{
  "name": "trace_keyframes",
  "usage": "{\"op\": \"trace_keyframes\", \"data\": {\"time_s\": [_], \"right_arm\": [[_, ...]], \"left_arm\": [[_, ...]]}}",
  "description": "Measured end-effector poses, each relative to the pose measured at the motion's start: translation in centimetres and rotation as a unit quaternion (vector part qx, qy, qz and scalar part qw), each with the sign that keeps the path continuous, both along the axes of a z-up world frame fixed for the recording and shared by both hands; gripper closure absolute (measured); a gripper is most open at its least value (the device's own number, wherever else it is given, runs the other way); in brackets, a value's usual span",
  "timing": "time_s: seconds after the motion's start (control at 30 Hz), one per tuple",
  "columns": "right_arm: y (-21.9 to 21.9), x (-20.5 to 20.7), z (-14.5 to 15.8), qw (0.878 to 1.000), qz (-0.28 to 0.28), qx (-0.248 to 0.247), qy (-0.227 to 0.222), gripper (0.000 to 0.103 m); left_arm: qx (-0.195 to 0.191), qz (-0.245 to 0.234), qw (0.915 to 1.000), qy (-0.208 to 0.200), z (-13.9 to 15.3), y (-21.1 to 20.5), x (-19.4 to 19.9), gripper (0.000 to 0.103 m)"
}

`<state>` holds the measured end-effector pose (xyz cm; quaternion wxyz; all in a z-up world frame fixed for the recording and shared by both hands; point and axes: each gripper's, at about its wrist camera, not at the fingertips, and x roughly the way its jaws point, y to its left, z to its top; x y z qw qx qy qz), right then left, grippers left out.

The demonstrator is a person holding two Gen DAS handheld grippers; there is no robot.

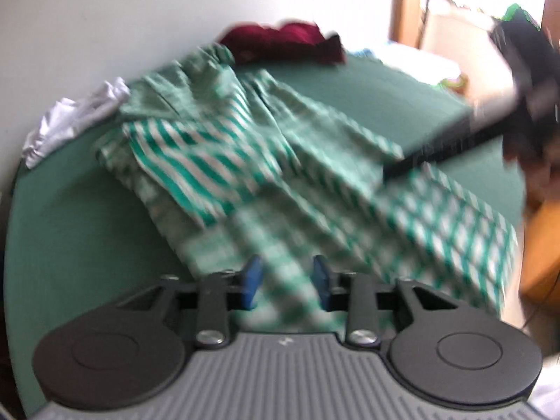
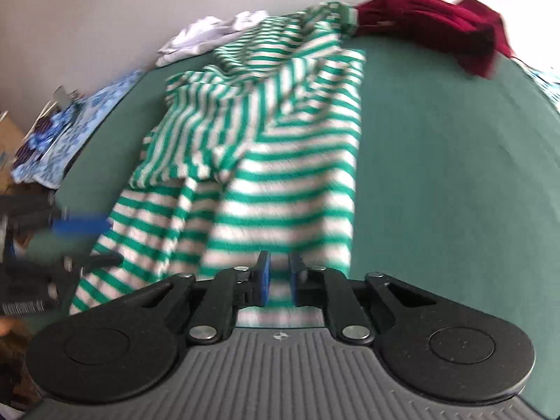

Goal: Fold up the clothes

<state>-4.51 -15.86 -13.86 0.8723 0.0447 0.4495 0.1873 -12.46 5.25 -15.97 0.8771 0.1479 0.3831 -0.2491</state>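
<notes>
The green-and-white striped knit garment [image 2: 266, 147] lies rumpled and part doubled over on the green-covered table [image 2: 437, 161], its near hem between the parted blue pads of the left gripper [image 1: 287, 281] and the right gripper [image 2: 279, 278]; neither looks clamped, though blur leaves it unsure. If one closes on a single layer, the fold could drag skewed toward the crumpled maroon garment [image 2: 444, 24]; no containers show

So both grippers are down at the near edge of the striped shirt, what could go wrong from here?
1. The striped shirt is bunched, with a sleeve folded over; folding now would likely trap those wrinkles.
2. The left gripper and right gripper both show a gap with cloth between the fingers, so the hem could slip out on a lift.
3. The shirt's far end touches the red garment; pulling may drag it along.
</notes>
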Motion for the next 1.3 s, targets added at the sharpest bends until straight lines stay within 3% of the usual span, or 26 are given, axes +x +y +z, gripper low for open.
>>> {"op": "trace_keyframes", "data": {"time_s": [0.1,0.17,0.3,0.4,0.47,0.57,0.73,0.87,0.97,1.13,1.2,1.3], "right_arm": [[0.6,-2.7,1.0,1.000,-0.006,-0.024,-0.005,0.090],[1.0,-4.9,1.5,1.000,0.013,-0.001,-0.008,0.090],[0.8,-8.8,-0.1,0.999,0.027,-0.001,0.021,0.092],[0.0,-10.7,0.0,1.000,0.027,-0.005,-0.004,0.095],[0.2,-11.0,0.1,0.999,0.034,0.002,-0.007,0.090],[0.9,-11.6,-0.5,0.997,0.069,0.032,-0.011,0.090],[0.6,-14.0,-1.2,0.991,0.115,0.018,-0.064,0.091],[-0.2,-14.0,-3.5,0.991,0.131,-0.036,-0.006,0.089],[-1.9,-14.3,-4.9,0.993,0.113,-0.031,0.005,0.089],[-2.6,-14.2,-5.7,0.993,0.114,-0.013,0.014,0.074],[-2.6,-14.0,-6.0,0.992,0.123,-0.006,0.005,0.057],[-3.2,-13.9,-6.9,0.990,0.140,-0.008,0.008,0.054]], "left_arm": [[0.010,-0.012,0.9999,-0.004,-0.3,0.4,-3.2,0.083],[0.015,-0.018,0.9997,-0.004,-0.4,0.6,-5.1,0.083],[0.028,-0.012,0.9995,-0.005,-0.5,0.5,-7.4,0.083],[0.028,0.004,0.9996,-0.008,-0.6,-0.3,-8.4,0.084],[0.027,0.014,0.9995,-0.006,-0.6,-0.9,-9.0,0.083],[0.025,0.029,0.9993,-0.004,-0.6,-1.8,-9.8,0.077],[0.023,0.061,0.9978,0.011,-0.8,-2.1,-11.7,0.073],[0.028,0.085,0.9953,0.036,-1.5,-1.4,-14.4,0.070],[0.026,0.105,0.9929,0.051,-3.0,-1.3,-16.1,0.068],[0.040,0.123,0.9905,0.046,-6.4,-1.7,-16.3,0.056],[0.039,0.119,0.9914,0.036,-7.5,-1.5,-16.0,0.056],[0.039,0.103,0.9938,0.017,-8.8,-1.3,-15.6,0.054]]}}
